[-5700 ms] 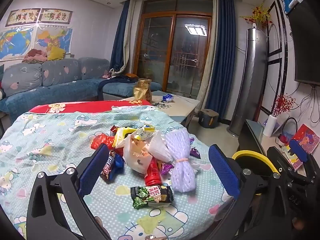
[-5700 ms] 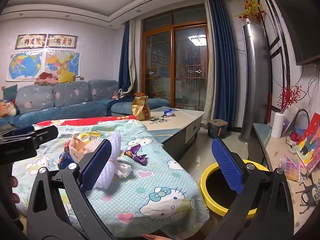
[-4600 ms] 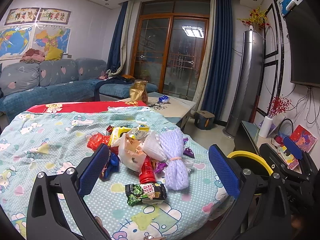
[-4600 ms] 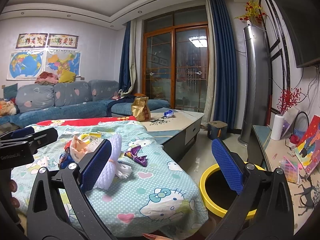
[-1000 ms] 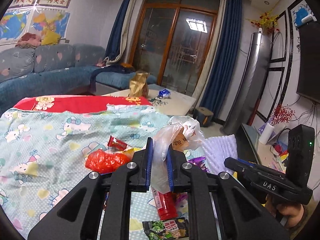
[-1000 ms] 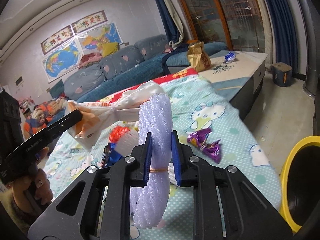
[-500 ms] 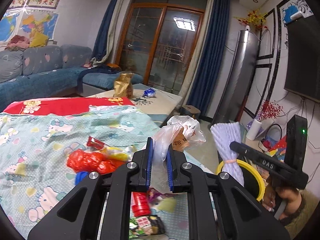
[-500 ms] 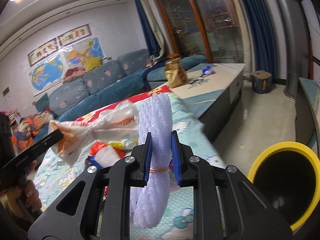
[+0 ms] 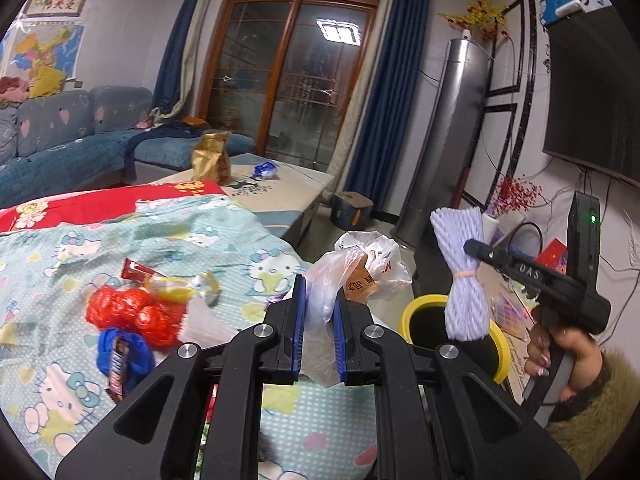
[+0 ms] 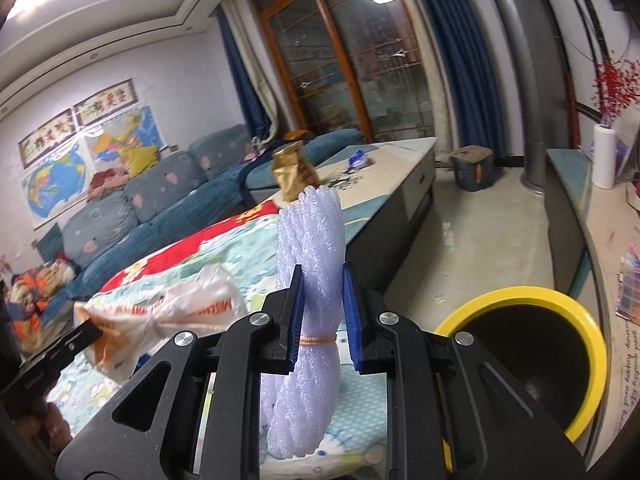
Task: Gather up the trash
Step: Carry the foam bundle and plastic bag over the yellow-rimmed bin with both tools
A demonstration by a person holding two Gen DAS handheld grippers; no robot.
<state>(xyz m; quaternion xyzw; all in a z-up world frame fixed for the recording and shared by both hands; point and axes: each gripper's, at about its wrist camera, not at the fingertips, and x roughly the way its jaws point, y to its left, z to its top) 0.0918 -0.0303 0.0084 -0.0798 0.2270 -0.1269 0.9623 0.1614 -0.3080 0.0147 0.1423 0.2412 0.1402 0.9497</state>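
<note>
Left of the yellow-rimmed bin (image 9: pixel 416 308), red, yellow and blue wrappers (image 9: pixel 132 312) lie on the cartoon-print bed (image 9: pixel 60 248). Nearer it, the left gripper (image 9: pixel 319 316) has its fingers clamped on a crumpled clear plastic bag (image 9: pixel 360 264). Above the bin, whose dark inside shows nothing, the right gripper (image 10: pixel 322 316) pinches a banded white foam-net bundle (image 10: pixel 312 240).

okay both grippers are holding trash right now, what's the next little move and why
Probably carry the right gripper a bit further over the yellow-rimmed bin and let go there. It is shut on the white foam net bundle, which in the left wrist view hangs near the bin's rim, not clearly over its opening. The left gripper, shut on the plastic bag, can follow.
</note>
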